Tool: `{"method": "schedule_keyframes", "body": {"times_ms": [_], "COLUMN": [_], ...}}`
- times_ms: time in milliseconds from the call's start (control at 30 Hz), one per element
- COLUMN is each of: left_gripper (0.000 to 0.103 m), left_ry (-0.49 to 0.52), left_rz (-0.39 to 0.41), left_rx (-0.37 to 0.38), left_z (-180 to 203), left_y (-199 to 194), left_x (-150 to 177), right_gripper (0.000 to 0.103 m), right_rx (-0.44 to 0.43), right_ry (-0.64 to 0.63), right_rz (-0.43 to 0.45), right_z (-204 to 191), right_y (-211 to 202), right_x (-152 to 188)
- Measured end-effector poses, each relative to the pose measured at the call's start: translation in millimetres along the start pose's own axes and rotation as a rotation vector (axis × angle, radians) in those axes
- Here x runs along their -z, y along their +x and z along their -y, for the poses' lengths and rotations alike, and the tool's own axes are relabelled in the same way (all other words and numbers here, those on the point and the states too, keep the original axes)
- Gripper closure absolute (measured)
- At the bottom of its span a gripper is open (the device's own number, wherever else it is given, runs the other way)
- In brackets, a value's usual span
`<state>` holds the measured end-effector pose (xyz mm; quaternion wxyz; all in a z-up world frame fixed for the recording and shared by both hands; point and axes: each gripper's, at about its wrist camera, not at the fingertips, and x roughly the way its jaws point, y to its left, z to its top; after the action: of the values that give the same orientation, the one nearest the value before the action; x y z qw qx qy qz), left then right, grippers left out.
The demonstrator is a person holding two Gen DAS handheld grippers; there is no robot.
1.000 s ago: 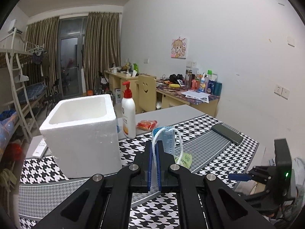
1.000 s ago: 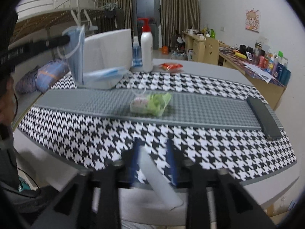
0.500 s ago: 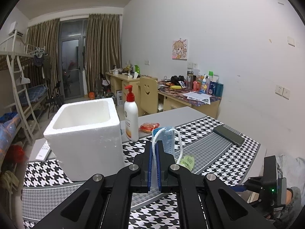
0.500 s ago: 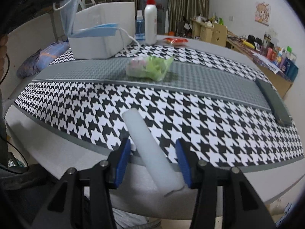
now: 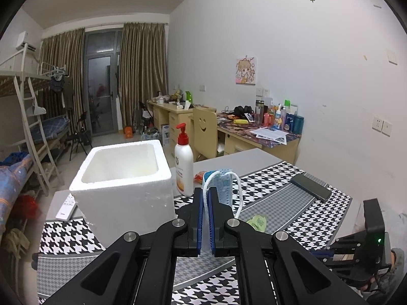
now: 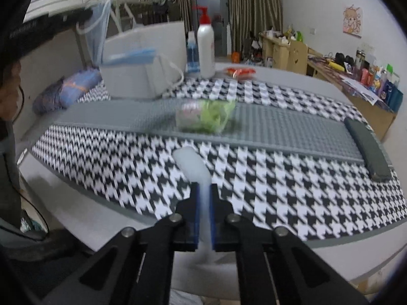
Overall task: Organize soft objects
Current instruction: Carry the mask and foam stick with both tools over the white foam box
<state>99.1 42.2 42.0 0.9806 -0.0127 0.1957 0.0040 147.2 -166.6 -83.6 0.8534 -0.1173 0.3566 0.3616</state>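
Note:
My left gripper (image 5: 205, 190) is shut on a blue face mask (image 5: 225, 184) and holds it up above the table, just right of the white foam box (image 5: 119, 178). In the right wrist view that mask (image 6: 98, 29) hangs at the upper left, and a second blue mask (image 6: 129, 54) lies across the foam box (image 6: 142, 81). The jaws of my right gripper (image 6: 203, 190) are closing on a white foam strip (image 6: 192, 164) at the table's near edge. The strip is squeezed thin between the blue pads.
A green plastic bag (image 6: 206, 117) lies on the grey band of the houndstooth cloth (image 6: 279, 178). A dark phone (image 6: 366, 150) sits at the right. A pump bottle (image 6: 206, 50) and a red packet (image 6: 240, 72) stand behind the box, and a remote (image 5: 66, 207) lies to its left.
The right gripper's jaws went from standing wide around the white foam strip to pressing on it. The left gripper kept its hold on the mask and barely moved.

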Motion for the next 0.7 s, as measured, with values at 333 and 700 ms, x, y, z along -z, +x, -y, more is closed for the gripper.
{"method": "schedule_keyframes", "body": {"times_ms": [333, 700], "left_gripper": [0.099, 0.099], "left_ry": [0.004, 0.019], "left_rz": [0.025, 0.073], "left_rx": [-0.002, -0.025], "left_z": [-2, -1], "left_y": [-6, -15], "left_x": [-15, -44], "right_gripper": [0.094, 0.094], "right_rx": [-0.002, 0.002], "right_ry": [0.032, 0.035], "right_rz": [0.09, 0.181], "right_z": [-7, -10], "right_y": [-15, -32], "right_x": [-34, -76]}}
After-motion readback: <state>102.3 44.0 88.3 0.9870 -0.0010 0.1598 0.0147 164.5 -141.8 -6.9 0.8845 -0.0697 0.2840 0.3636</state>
